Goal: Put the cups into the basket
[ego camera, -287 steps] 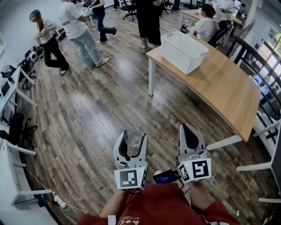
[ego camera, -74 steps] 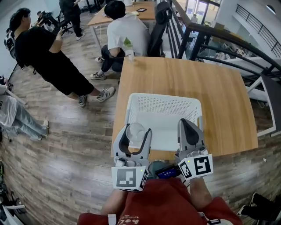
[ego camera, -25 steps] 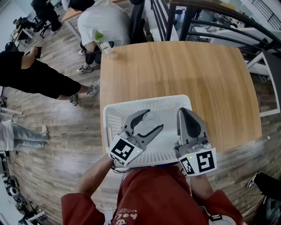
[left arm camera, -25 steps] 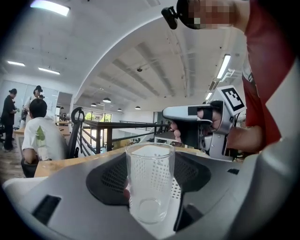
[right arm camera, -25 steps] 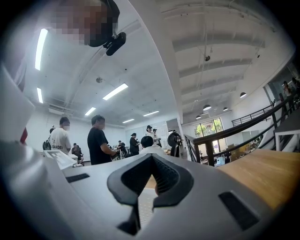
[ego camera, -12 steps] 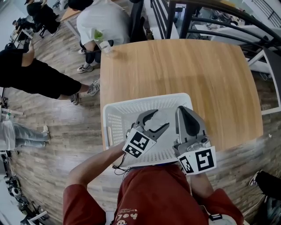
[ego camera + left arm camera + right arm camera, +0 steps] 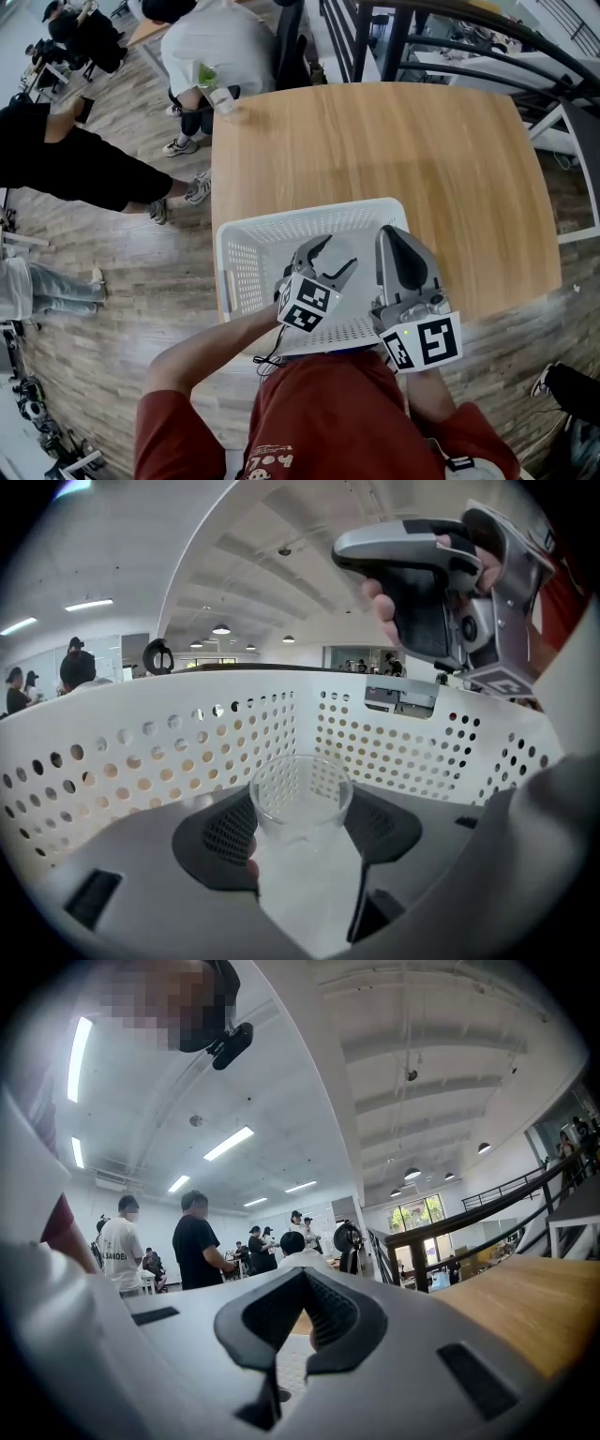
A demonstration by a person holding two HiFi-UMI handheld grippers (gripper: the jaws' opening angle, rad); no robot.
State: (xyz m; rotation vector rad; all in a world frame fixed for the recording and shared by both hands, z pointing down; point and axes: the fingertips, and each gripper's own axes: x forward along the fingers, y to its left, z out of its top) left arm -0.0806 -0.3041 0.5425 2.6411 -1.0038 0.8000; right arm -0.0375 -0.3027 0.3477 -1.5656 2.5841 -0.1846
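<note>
Left gripper (image 7: 330,255) is clamped on one clear plastic cup (image 7: 300,803), pads on its sides and mouth pointing away along the jaws. The cup is down inside the white perforated basket (image 7: 246,246), below the rim. I can't tell whether it touches the floor of the basket. Right gripper (image 7: 394,236) has its jaws pressed together with nothing between them, and it hangs over the near right corner of the basket.

The basket sits at the near edge of the wooden surface (image 7: 375,141).

Risks, as I judge them:
- The cup is light and held tilted, so letting go here could make it roll or bounce and end up on its side.
- A jaw could snag the perforated wall on the way out and drag the basket toward the near edge.
- Squeezing too hard could crush the thin plastic.

Count: one cup, one basket, two grippers, one surface.
</note>
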